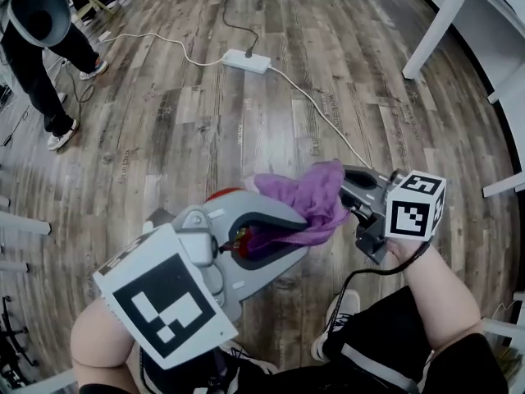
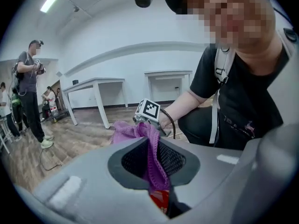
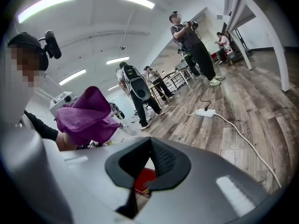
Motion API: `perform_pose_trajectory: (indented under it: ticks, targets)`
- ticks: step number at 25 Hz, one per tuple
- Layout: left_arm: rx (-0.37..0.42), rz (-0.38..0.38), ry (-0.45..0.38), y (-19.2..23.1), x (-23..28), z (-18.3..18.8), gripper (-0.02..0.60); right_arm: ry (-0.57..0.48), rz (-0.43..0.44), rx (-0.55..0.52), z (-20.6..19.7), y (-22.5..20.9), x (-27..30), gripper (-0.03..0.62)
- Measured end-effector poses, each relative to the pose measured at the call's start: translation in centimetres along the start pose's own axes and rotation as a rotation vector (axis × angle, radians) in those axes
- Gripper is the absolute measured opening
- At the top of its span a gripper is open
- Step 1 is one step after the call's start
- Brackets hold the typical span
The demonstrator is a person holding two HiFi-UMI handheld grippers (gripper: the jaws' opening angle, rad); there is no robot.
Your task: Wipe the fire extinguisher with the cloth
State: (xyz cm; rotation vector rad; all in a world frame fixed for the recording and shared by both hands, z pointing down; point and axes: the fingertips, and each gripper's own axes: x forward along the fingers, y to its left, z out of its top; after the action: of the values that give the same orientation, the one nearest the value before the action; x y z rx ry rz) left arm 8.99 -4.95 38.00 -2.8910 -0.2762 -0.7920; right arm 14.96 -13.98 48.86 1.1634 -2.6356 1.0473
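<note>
A purple cloth (image 1: 308, 199) sticks out from between the tips of my left gripper (image 1: 305, 236), which is shut on it. In the left gripper view the cloth (image 2: 152, 148) hangs through the jaw hollow. Under the left gripper shows a red curve of the fire extinguisher (image 1: 223, 194), mostly hidden; a red patch of it (image 2: 160, 199) shows low between the jaws. My right gripper (image 1: 349, 189) is shut just right of the cloth's far end. In its own view the cloth (image 3: 86, 115) sits left of the closed jaws, nothing purple between them, red (image 3: 145, 181) below.
A white power strip (image 1: 246, 61) with its cable lies on the wood floor ahead. A person (image 1: 41, 48) stands at the upper left. White table legs (image 1: 435, 31) stand at the upper right. The wearer's shoe (image 1: 340, 318) is under the right arm.
</note>
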Motion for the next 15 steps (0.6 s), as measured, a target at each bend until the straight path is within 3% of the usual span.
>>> perform_pose_trajectory:
  ticks: [3, 8, 10, 12, 15]
  targets:
    - [0.033, -0.008, -0.003, -0.3, -0.1, -0.1, 0.049, 0.003, -0.013, 0.001, -0.3, -0.6, -0.3, 0.005]
    - [-0.032, 0.016, -0.006, 0.1, -2.8, -2.9, 0.048, 0.001, -0.026, 0.032, -0.3, -1.3, 0.1, 0.005]
    - [-0.094, 0.048, -0.033, 0.5, -4.5, -4.1, 0.049, 0.008, -0.016, 0.032, -0.3, -0.9, 0.4, 0.005]
    - [-0.207, 0.109, -0.043, 1.2, -6.5, -5.6, 0.048, 0.018, -0.003, 0.02, -0.4, -0.4, 0.6, 0.005]
    - [-0.279, 0.198, 0.042, 2.0, -9.5, -9.1, 0.048, 0.022, 0.003, 0.016, -0.4, -0.1, 0.7, 0.005]
